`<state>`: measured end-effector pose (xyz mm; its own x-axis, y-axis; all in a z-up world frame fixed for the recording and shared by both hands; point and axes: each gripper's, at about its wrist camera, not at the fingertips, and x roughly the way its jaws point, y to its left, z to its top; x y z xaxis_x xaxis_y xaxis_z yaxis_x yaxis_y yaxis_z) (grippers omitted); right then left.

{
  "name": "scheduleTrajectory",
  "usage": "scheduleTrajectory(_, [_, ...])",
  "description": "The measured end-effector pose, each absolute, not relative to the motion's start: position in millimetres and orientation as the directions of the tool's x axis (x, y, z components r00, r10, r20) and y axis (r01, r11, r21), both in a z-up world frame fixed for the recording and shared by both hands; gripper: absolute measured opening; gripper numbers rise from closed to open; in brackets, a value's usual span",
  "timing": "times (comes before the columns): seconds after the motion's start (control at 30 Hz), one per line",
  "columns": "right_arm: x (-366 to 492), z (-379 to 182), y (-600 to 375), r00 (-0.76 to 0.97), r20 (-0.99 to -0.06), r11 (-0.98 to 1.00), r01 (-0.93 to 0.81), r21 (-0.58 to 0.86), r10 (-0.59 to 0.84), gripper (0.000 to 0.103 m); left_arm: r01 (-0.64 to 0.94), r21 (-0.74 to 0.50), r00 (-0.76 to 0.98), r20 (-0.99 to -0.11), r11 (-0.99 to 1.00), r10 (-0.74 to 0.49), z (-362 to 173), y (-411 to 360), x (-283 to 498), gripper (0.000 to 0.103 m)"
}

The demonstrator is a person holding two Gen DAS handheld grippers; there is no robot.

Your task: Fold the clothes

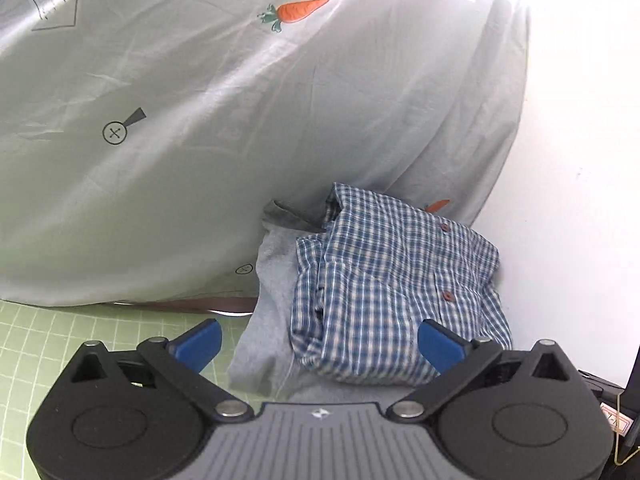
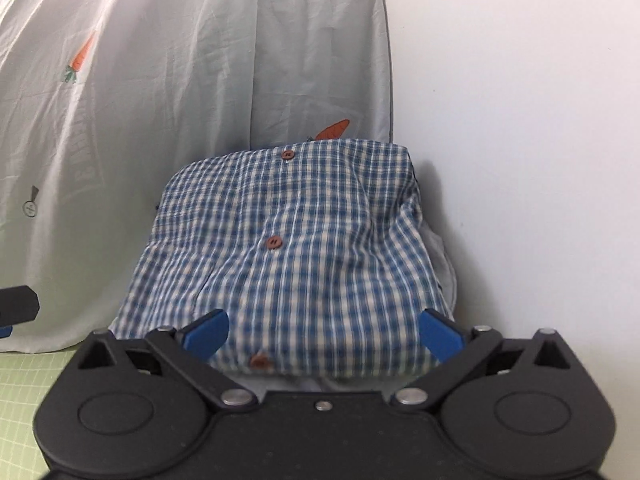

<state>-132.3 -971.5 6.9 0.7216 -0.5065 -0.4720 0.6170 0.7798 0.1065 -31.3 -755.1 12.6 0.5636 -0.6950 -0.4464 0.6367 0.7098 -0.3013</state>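
A folded blue-and-white plaid shirt [image 1: 396, 280] with brown buttons lies on top of a folded grey garment [image 1: 272, 280]. It also shows in the right wrist view [image 2: 304, 248], close in front of me. My left gripper [image 1: 320, 346] is open, its blue pads wide apart just above the near edge of the pile. My right gripper [image 2: 323, 334] is open too, its pads straddling the near edge of the plaid shirt without holding it.
A pale sheet with carrot prints [image 1: 200, 120] hangs behind the pile [image 2: 160, 100]. A white wall [image 2: 520, 140] stands to the right. A green grid mat [image 1: 48, 340] covers the table at the left. The other gripper's black body [image 2: 16, 306] shows at the left edge.
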Motion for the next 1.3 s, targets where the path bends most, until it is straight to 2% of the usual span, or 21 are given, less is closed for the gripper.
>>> scheduleTrajectory(0.27, [-227.9,2.7,-885.8,0.691,-0.54,0.756,0.639,0.143,-0.481,0.102,0.683,-0.233,0.511,-0.524,0.692,-0.681,-0.3,-717.6,-104.1,0.103])
scheduleTrajectory(0.47, [-256.5,-21.7,-841.5,0.608,-0.633,0.729,0.677,0.1,-0.479,0.102,0.749,-0.157,0.47,-0.561,0.644,-0.682,-12.1,-704.0,-142.1,0.103])
scheduleTrajectory(0.57, [-265.6,-27.5,-827.4,0.591,-0.655,0.724,0.683,0.096,-0.47,0.102,0.759,-0.176,0.436,-0.576,0.626,-0.691,-16.1,-696.2,-149.8,0.103])
scheduleTrajectory(1.3, [-286.5,-23.3,-806.4,0.587,-0.649,0.711,0.696,0.099,-0.484,0.102,0.778,-0.177,0.406,-0.591,0.602,-0.698,-19.6,-669.5,-164.1,0.103])
